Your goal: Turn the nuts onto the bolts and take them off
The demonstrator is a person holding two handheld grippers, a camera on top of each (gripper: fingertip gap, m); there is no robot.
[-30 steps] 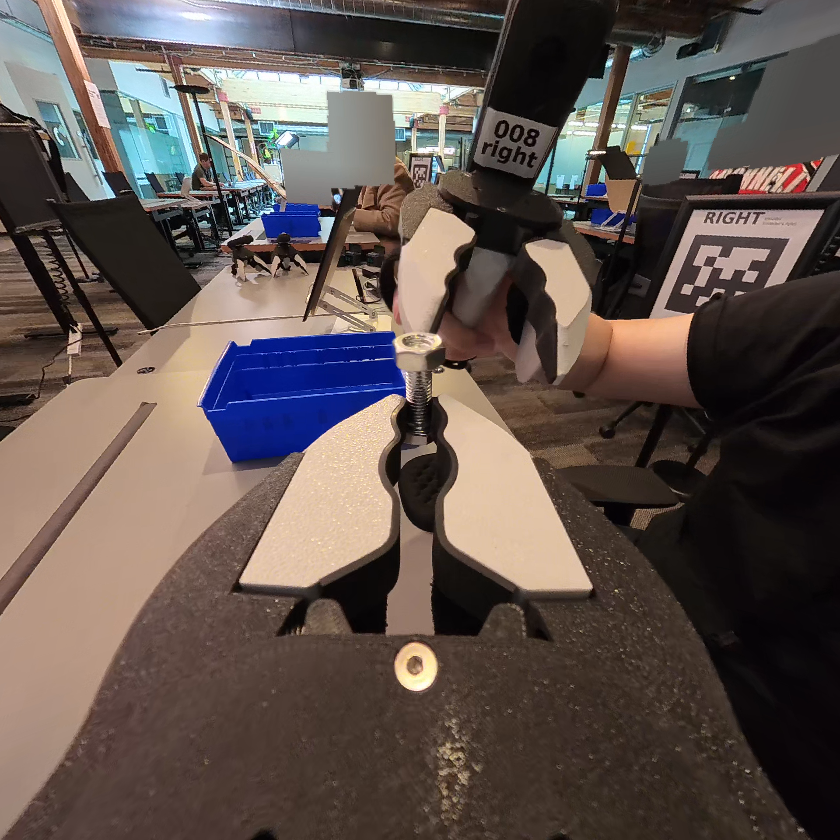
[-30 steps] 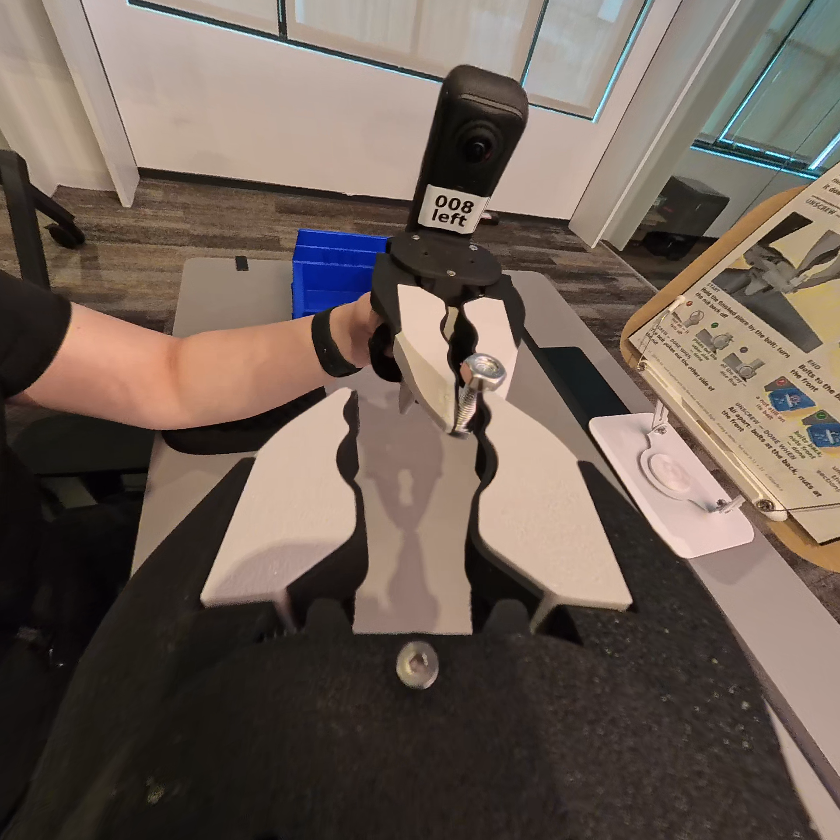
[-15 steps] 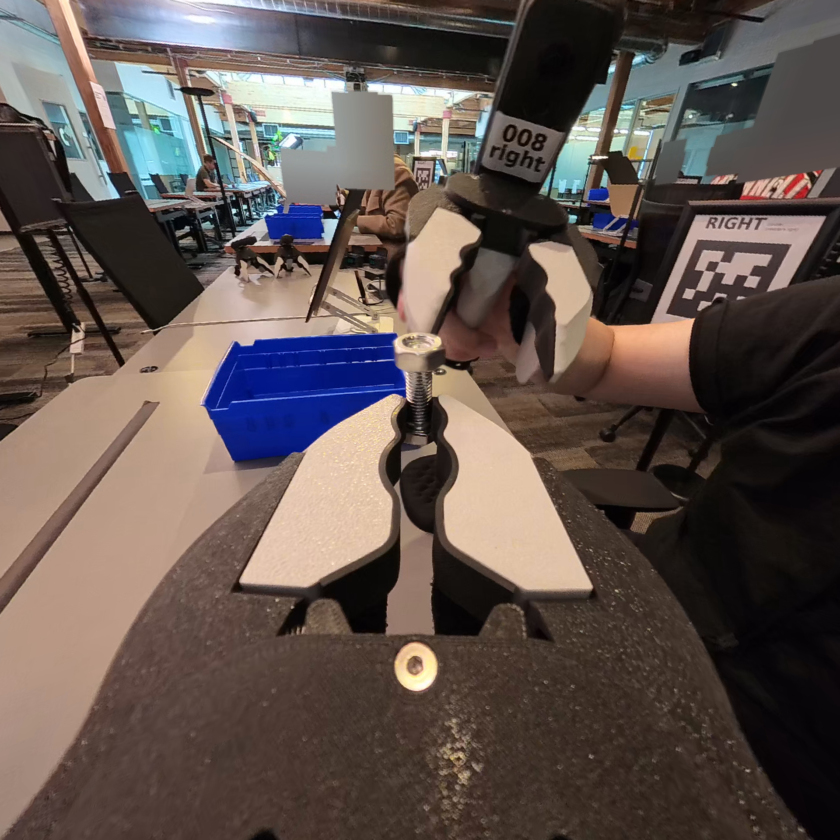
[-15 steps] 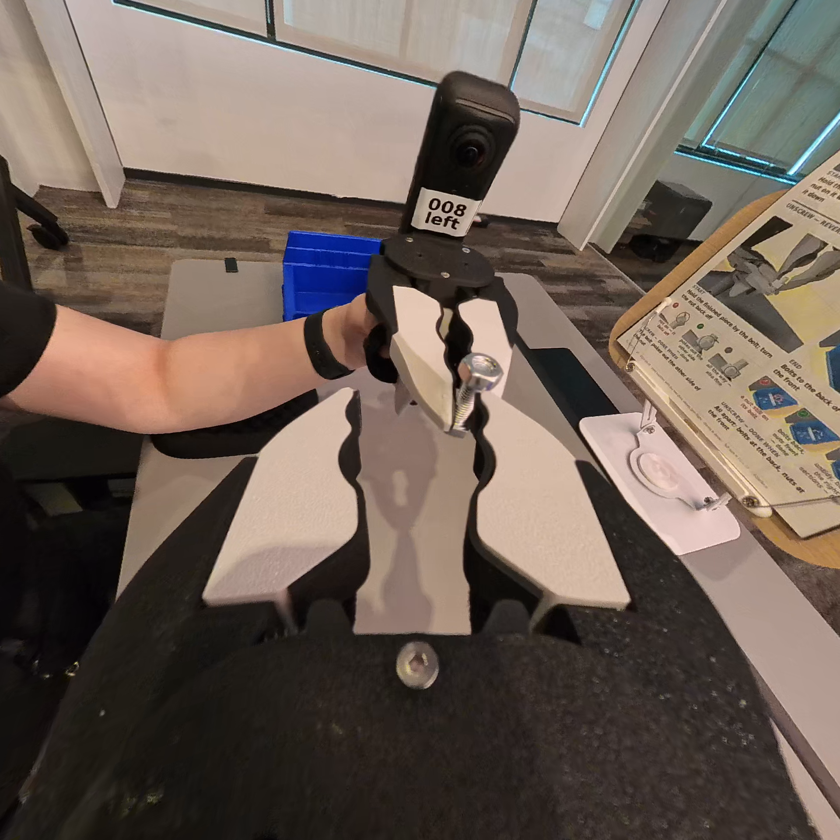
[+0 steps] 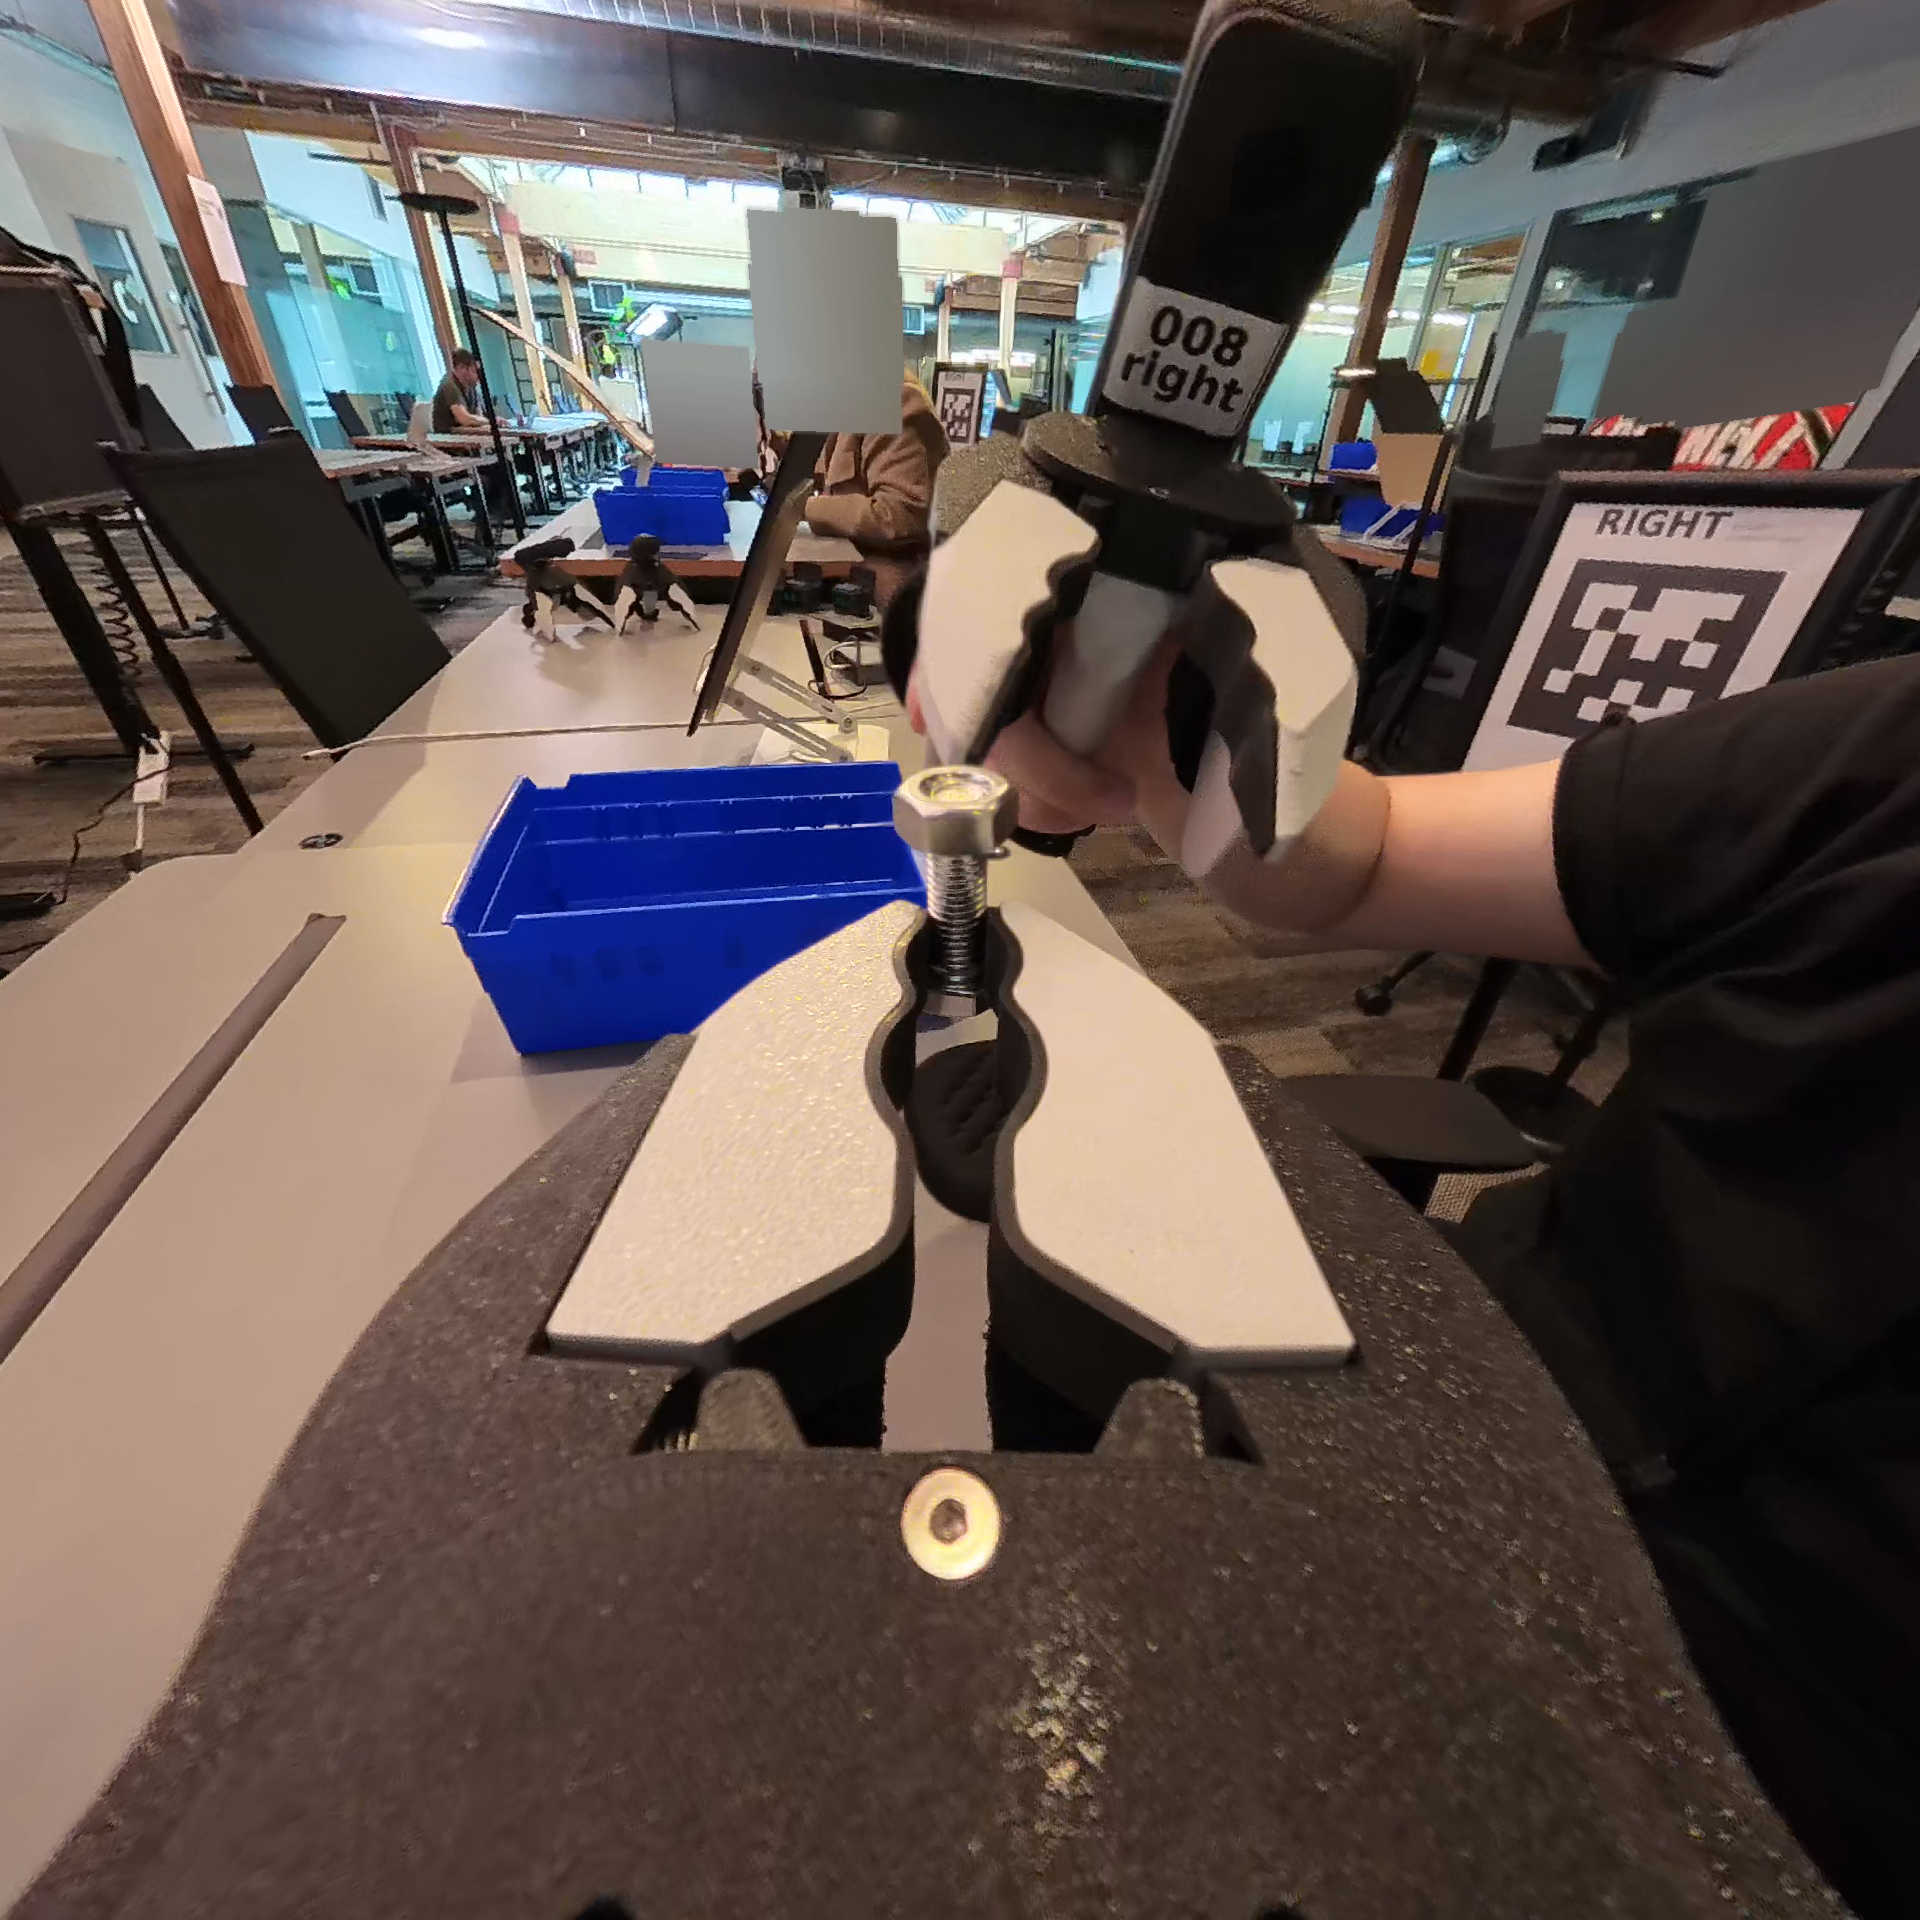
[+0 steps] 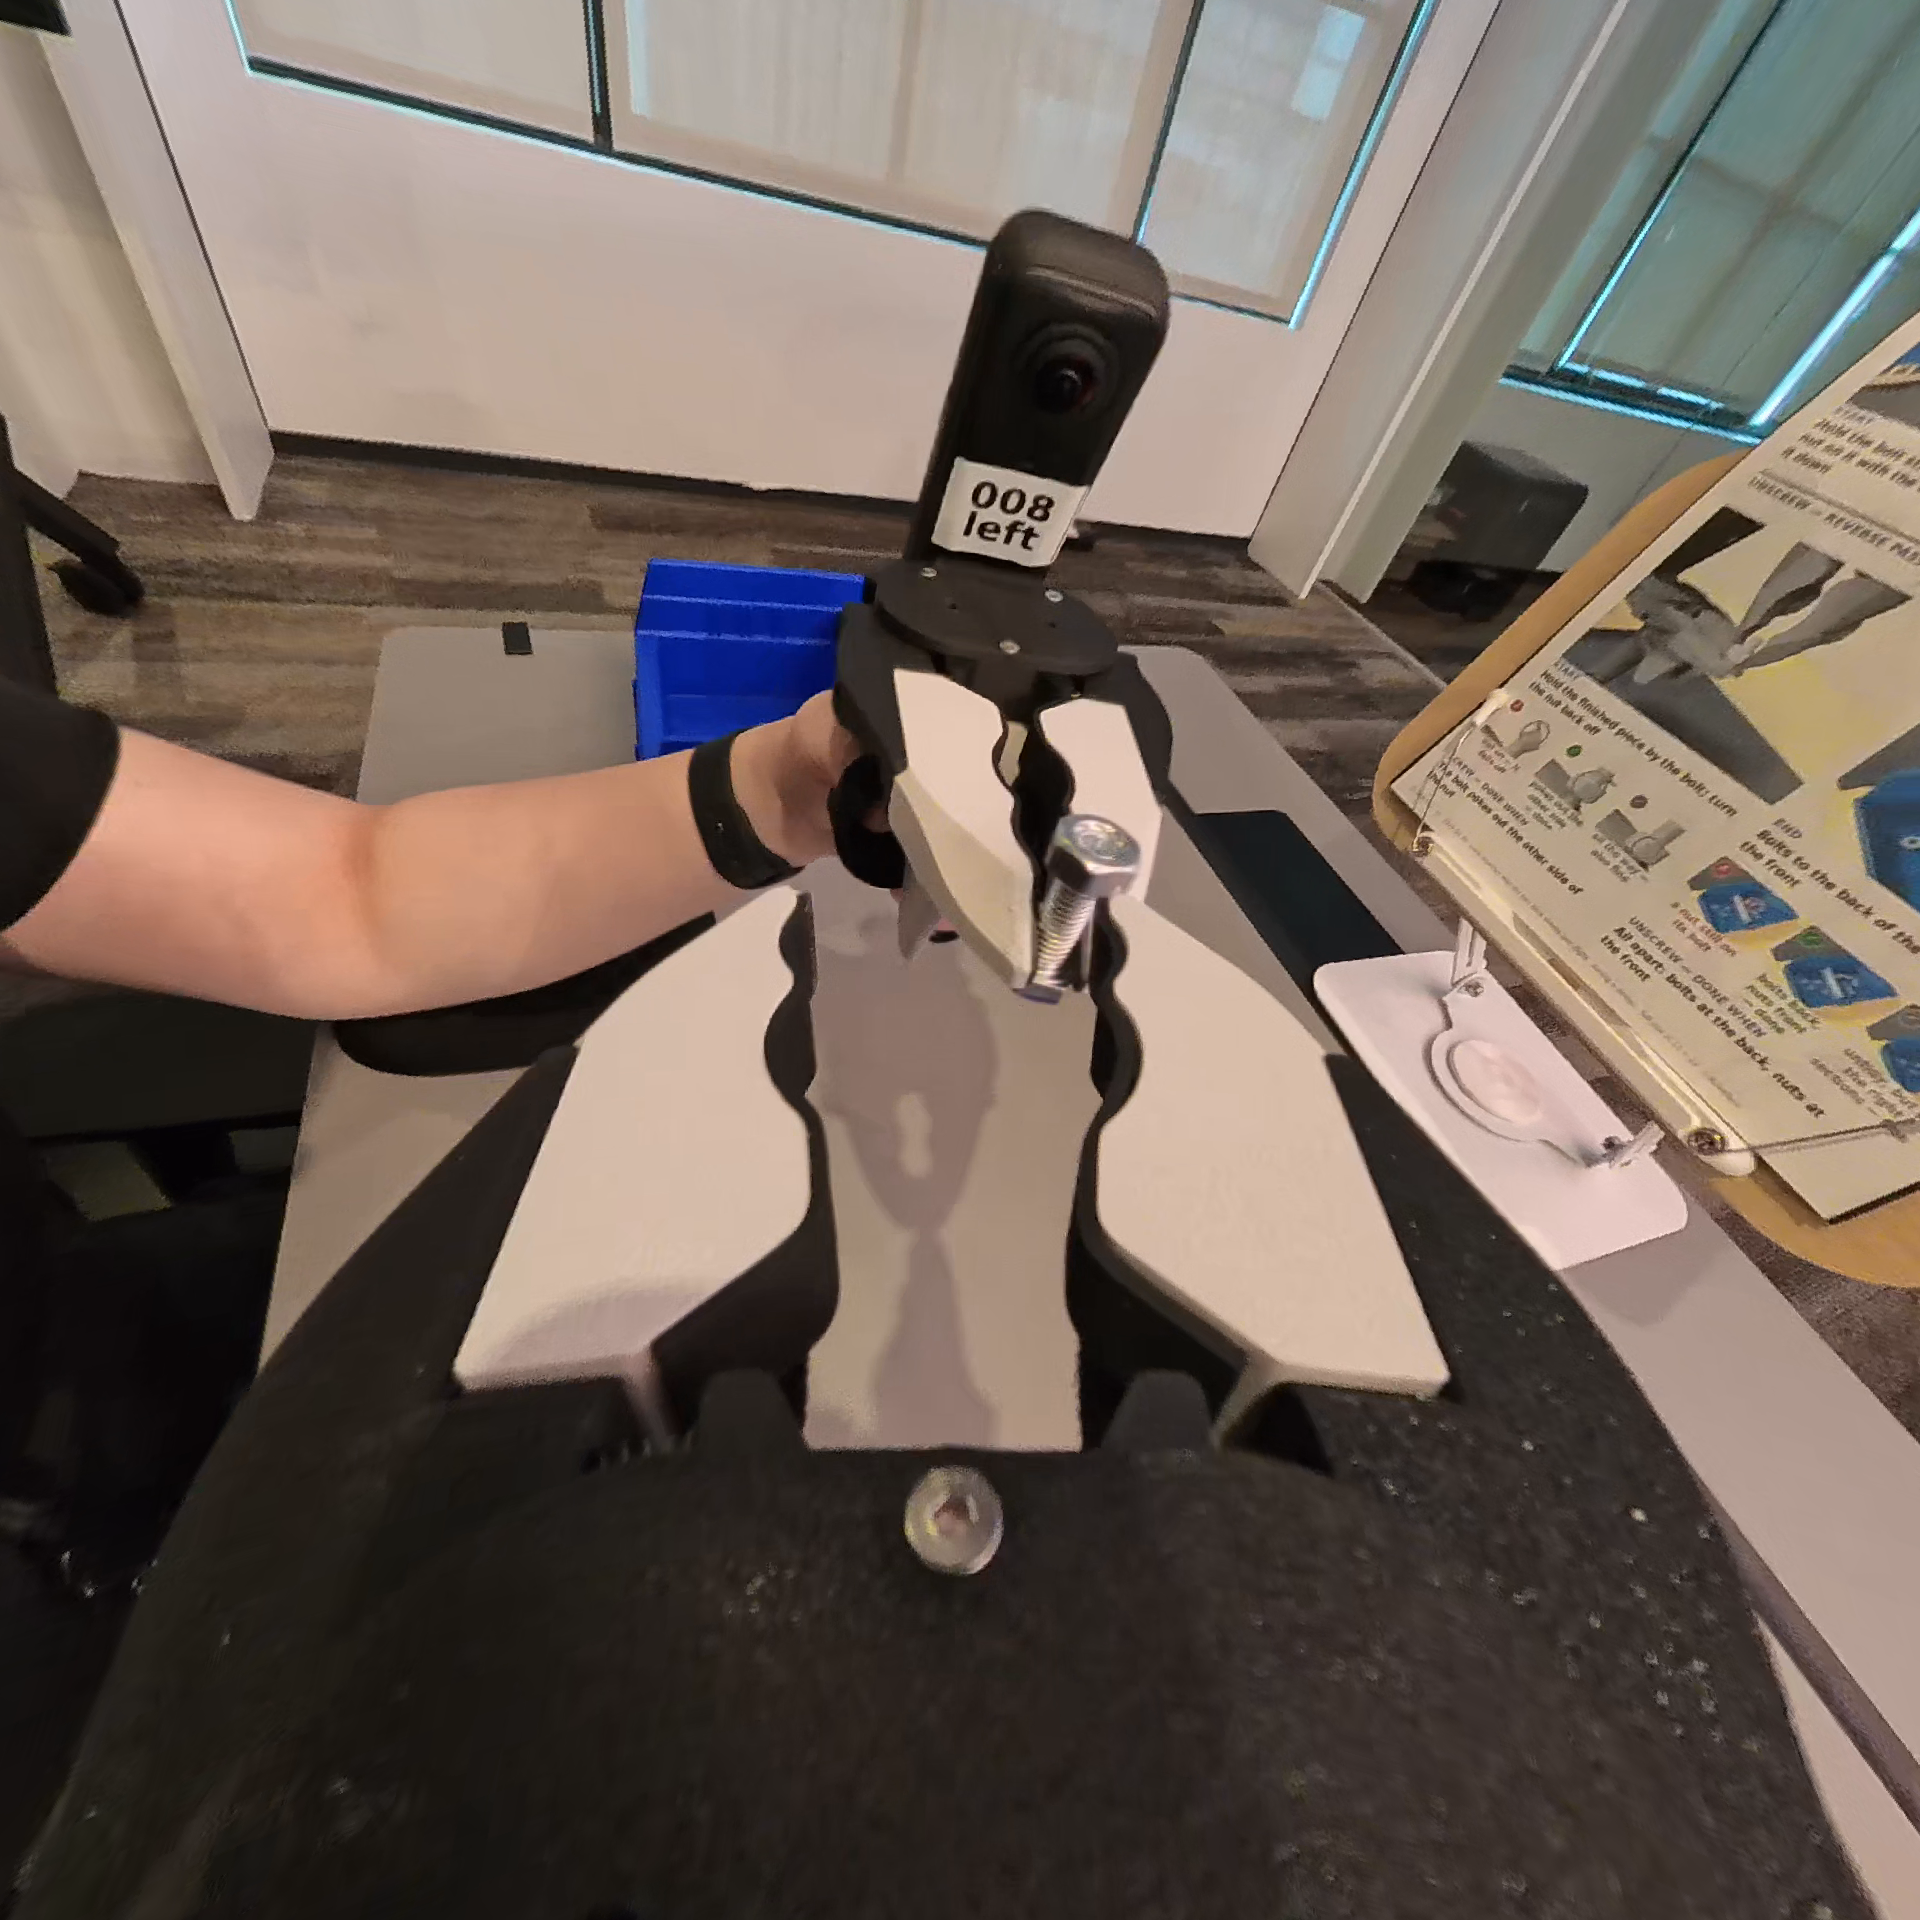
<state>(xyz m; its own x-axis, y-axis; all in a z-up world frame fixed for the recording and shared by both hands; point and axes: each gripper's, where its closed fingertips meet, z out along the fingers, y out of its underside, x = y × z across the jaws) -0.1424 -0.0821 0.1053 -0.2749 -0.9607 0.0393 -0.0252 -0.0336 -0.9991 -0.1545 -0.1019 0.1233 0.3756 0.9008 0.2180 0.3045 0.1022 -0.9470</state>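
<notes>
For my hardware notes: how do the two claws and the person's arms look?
Both claws, left and right, have pale grey wavy-edged fingers on rough black bodies. Each carries a black camera stick with a white label. The person wears short black sleeves and a black wristband.

Shiny threaded metal bolt [image 5: 954, 883], glossy blue plastic bin [image 5: 665, 904], rough matt grey fingers [image 5: 769, 1132].

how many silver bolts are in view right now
1: the silver threaded steel bolt stands upright, clamped by the left gripper above the table. More may lie hidden inside the blue plastic bin.
</notes>
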